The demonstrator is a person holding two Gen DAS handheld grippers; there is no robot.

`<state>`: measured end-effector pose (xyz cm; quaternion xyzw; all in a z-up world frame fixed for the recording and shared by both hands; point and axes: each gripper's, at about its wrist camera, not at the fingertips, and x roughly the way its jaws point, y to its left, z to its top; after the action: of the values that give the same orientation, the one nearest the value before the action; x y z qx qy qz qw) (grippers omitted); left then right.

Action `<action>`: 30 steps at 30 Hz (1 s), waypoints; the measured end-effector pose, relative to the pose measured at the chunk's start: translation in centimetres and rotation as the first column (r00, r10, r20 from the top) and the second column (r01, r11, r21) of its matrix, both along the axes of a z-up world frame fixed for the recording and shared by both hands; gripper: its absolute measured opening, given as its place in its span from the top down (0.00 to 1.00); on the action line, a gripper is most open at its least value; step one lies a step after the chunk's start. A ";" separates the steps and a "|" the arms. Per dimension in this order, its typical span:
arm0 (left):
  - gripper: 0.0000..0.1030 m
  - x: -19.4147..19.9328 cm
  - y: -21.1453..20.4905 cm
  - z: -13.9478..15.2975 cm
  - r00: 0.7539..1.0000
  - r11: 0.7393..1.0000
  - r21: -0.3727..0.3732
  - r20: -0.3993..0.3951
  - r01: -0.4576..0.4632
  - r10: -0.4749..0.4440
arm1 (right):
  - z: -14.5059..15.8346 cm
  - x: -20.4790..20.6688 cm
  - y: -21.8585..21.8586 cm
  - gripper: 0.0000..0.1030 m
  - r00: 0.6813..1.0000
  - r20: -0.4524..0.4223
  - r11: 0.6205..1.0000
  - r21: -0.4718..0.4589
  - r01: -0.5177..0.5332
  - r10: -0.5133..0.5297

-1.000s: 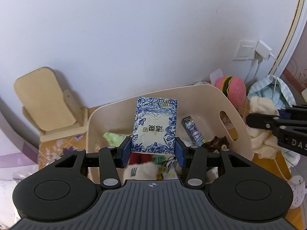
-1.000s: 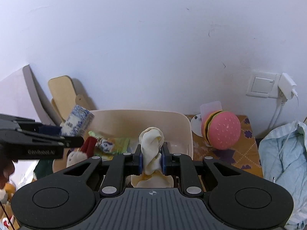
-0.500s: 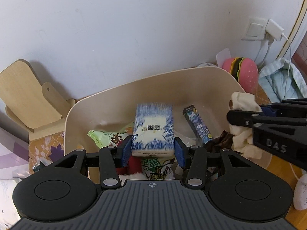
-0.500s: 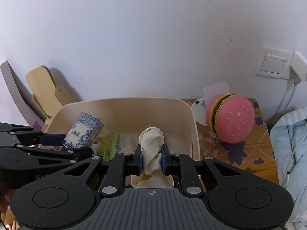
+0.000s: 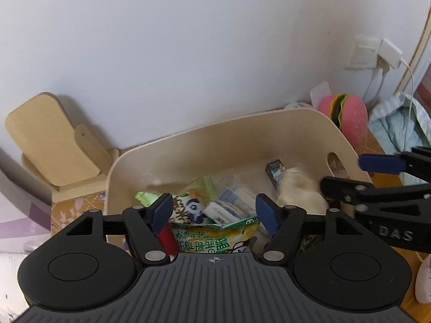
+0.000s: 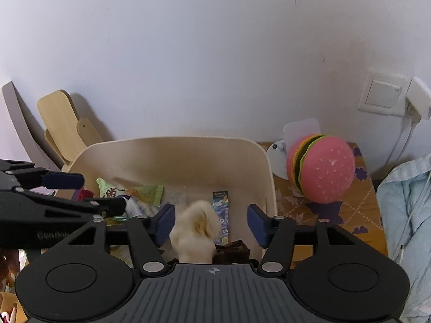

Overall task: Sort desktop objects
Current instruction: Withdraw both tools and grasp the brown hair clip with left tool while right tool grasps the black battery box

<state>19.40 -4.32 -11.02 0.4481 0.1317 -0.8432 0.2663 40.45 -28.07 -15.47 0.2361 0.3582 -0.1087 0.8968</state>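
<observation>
While both grippers hover over the beige storage bin [image 5: 269, 137], neither is carrying anything: the left gripper [image 5: 214, 211] has its jaws spread wide with nothing between them, and the right gripper [image 6: 211, 220] is equally wide apart. Below and just ahead of the left gripper, the blue-and-white tissue pack [image 5: 231, 206] lies on the snack packets [image 5: 194, 207], blurred. Directly beneath the right gripper's gap, the cream cloth toy [image 6: 195, 231] sits inside the bin, beside a blue stick-shaped packet [image 6: 223, 216] whose long axis runs away from the gripper. Both items appear delivered, so the next pick likely lies outside the bin; the pink hamburger toy [image 6: 322, 168] on the tabletop [image 6: 358, 215] stands right of the right gripper, nearer to it than to the left.
</observation>
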 end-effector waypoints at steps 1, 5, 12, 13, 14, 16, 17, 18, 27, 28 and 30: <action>0.31 0.4 0.1 0.3 1.000 1.000 -0.001 -0.008 -0.007 0.007 | 0.2 -0.3 0.1 0.32 1.000 0.005 1.000 -0.007 0.003 -0.003; 0.31 2.4 0.9 1.6 0.999 1.000 -0.007 -0.040 -0.014 0.013 | 1.0 -2.2 0.7 0.28 1.000 0.030 1.000 -0.022 0.001 -0.001; 0.31 6.2 2.7 2.8 0.997 0.999 -0.010 -0.071 -0.037 0.037 | 1.5 -5.6 2.4 0.26 0.999 0.046 0.998 -0.057 -0.015 0.018; 0.31 6.8 3.0 2.9 0.997 0.999 -0.005 -0.072 -0.042 0.041 | 1.5 -6.0 2.6 0.26 0.999 0.046 0.998 -0.057 -0.019 0.021; 0.31 7.3 3.4 2.8 0.996 0.999 0.001 -0.073 -0.045 0.045 | 1.4 -6.4 2.9 0.25 0.999 0.044 0.998 -0.058 -0.023 0.026; 0.31 8.3 4.1 2.8 0.996 0.999 0.008 -0.072 -0.046 0.047 | 1.2 -7.2 3.5 0.25 0.999 0.037 0.997 -0.067 -0.033 0.036; 0.31 8.8 4.5 2.7 0.996 0.999 0.011 -0.070 -0.048 0.049 | 1.0 -7.6 3.8 0.25 0.999 0.032 0.997 -0.073 -0.038 0.041; 0.31 9.2 4.9 2.6 0.996 0.999 0.014 -0.067 -0.052 0.052 | 0.8 -7.9 4.2 0.25 0.999 0.026 0.996 -0.078 -0.046 0.048; 0.31 11.9 7.0 -1.1 0.994 0.992 0.084 -0.051 -0.095 0.099 | -2.3 -10.4 6.2 0.24 0.996 -0.062 0.996 -0.051 -0.070 0.067; 0.31 12.0 7.2 -1.7 0.994 0.991 0.090 -0.044 -0.094 0.098 | -2.7 -10.5 6.4 0.24 0.995 -0.072 0.996 -0.050 -0.073 0.069; 0.31 11.9 7.6 -3.2 0.995 0.990 0.111 -0.022 -0.093 0.096 | -3.4 -10.7 6.6 0.24 0.993 -0.091 0.996 -0.049 -0.075 0.070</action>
<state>31.33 3.25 -14.22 0.4435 0.2024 -0.8273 0.2789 29.71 -21.48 -18.82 0.1941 0.4030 -0.0958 0.8892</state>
